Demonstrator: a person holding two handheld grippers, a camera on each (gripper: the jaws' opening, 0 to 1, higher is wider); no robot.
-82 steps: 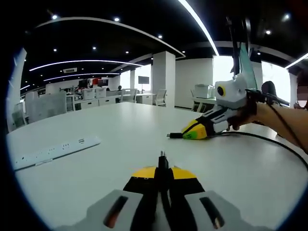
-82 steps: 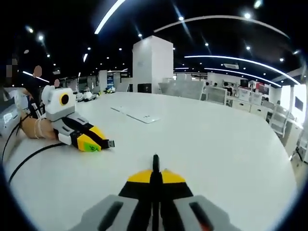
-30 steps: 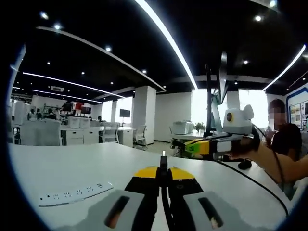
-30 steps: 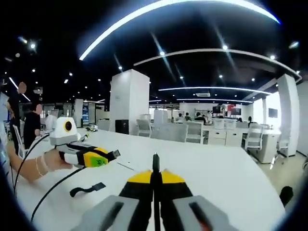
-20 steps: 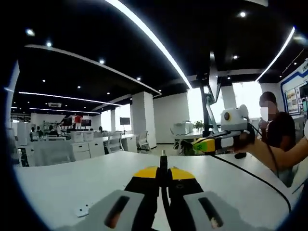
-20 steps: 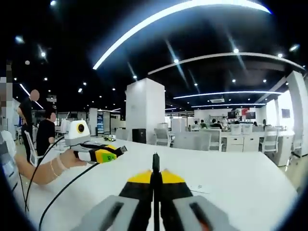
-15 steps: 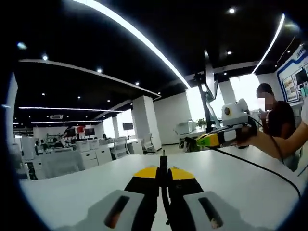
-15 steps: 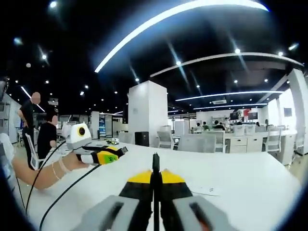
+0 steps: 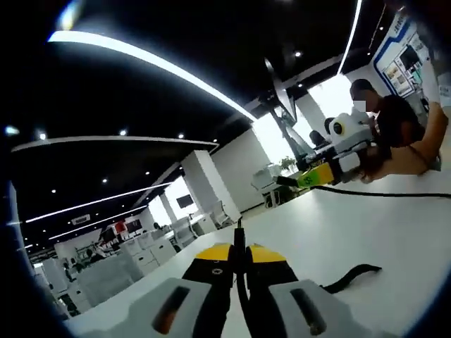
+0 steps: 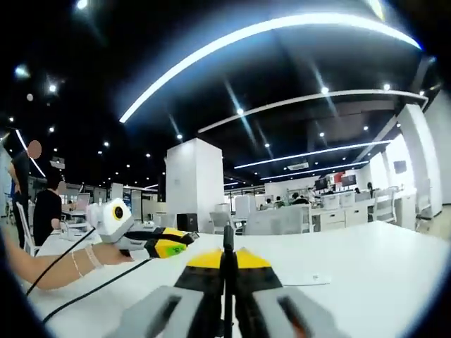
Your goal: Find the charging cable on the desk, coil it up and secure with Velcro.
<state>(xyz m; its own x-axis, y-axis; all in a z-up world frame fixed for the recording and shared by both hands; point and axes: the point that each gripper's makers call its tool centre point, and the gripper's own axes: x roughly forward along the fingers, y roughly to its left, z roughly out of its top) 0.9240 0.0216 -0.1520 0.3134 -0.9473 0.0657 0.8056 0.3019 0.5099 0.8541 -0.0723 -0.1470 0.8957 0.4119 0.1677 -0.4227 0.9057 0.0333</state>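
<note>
Left gripper view: left hand-held gripper point(image 9: 239, 243) seen w/ jaws pressed together at the yellow tips, a thin black cable end point(image 9: 238, 229) pinched between them and sticking out just past the tips. White tabletop point(image 9: 366, 236) lies under the jaws, tilted in frame. A black Velcro strap point(image 9: 351, 277) lies flat on the tabletop, just right of the jaws, not touching them. Farther off, upper right of the strap, the right hand-held gripper point(image 9: 292, 182) is held above the tabletop in a person's hand point(image 9: 375, 156); jaws look closed, a dark tip protrudes from them. A black charging cable point(image 9: 384, 192) runs from that gripper along the tabletop toward the right edge. A second person in dark clothing is noted behind that hand. Office desks and chairs are blurred beyond the tabletop's far edge.

Right gripper view: right hand-held gripper point(image 10: 227, 248) seen w/ jaws shut, a thin black cable end point(image 10: 227, 237) clamped between the yellow tips. Left of it, the left hand-held gripper point(image 10: 189, 238) is held above the tabletop point(image 10: 366, 271) by a hand point(image 10: 106, 254) w/ a band at the wrist; jaws closed on a dark tip. A black cable stretch point(image 10: 91, 289) runs along the tabletop below that gripper. A white power strip point(image 10: 304, 279) lies flat on the tabletop, right of the own jaws, apart from them. A white pillar point(image 10: 194, 186) stands behind the tabletop.
</note>
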